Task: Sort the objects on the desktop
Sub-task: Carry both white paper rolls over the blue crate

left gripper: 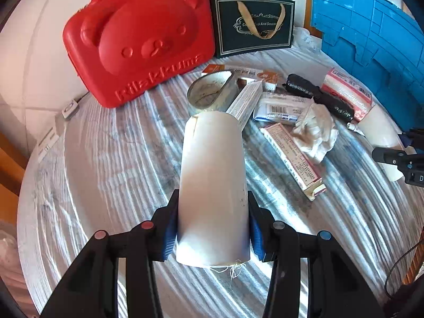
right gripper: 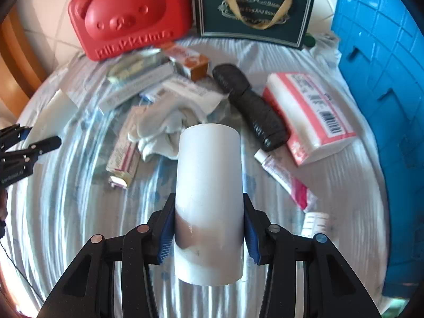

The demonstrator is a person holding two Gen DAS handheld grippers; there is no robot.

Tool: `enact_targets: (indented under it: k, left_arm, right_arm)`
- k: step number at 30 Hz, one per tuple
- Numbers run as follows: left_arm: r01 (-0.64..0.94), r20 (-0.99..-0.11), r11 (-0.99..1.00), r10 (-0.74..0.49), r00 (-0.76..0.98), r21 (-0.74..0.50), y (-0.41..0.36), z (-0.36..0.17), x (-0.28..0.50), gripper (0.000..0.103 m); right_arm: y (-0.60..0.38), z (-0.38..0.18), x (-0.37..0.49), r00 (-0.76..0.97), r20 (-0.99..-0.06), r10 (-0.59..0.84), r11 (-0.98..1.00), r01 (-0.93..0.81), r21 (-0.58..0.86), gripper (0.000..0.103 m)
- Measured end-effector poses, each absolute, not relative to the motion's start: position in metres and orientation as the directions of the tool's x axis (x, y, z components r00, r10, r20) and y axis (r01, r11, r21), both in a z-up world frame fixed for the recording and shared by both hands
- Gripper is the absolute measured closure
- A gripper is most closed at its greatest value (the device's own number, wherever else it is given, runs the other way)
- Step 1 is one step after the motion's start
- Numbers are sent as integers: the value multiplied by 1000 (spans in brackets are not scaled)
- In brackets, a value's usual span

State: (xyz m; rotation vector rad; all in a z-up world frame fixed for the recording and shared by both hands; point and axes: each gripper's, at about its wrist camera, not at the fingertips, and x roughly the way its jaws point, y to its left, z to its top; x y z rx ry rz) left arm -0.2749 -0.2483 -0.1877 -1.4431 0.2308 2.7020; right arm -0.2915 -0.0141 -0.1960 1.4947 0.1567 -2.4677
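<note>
white roll (left gripper: 212,185) clamped in left claw (left gripper: 212,234); second roll (right gripper: 209,206) in right claw (right gripper: 209,234); boxes (right gripper: 307,114), black bundle (right gripper: 251,108) ahead.

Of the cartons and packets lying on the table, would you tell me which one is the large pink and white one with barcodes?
It is the pink and white packet lying nearest the blue crate, right of the black roll; the other cartons are slimmer.

Case (left gripper: 137,37) left of gift bag (left gripper: 253,23)
</note>
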Motion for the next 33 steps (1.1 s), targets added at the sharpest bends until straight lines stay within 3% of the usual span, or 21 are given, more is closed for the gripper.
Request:
enact_targets:
  k: [9,19,26,33]
  left_arm:
    - [-179,-710,-972,17,-704,155,-192,-99,-261,58]
    - [-305,-511,-933,169,-843,194,-82,14,-240,58]
    - [-379,-394,-909,288,-873,176,25,70,-242,58]
    - [-466,-366,-872,389,-845,151,145,91,-258,58]
  right_arm:
    - [9,-120,-259,-597,-775,-208,-966,251,66,59]
    - [73,16,-183,-834,-510,-211,-978,182,105,59]
    - [160,90,-139,-926,-365,-95,-995,77,62,59]
    - [282,124,-145,-935,-344,86,-994,-102,29,59]
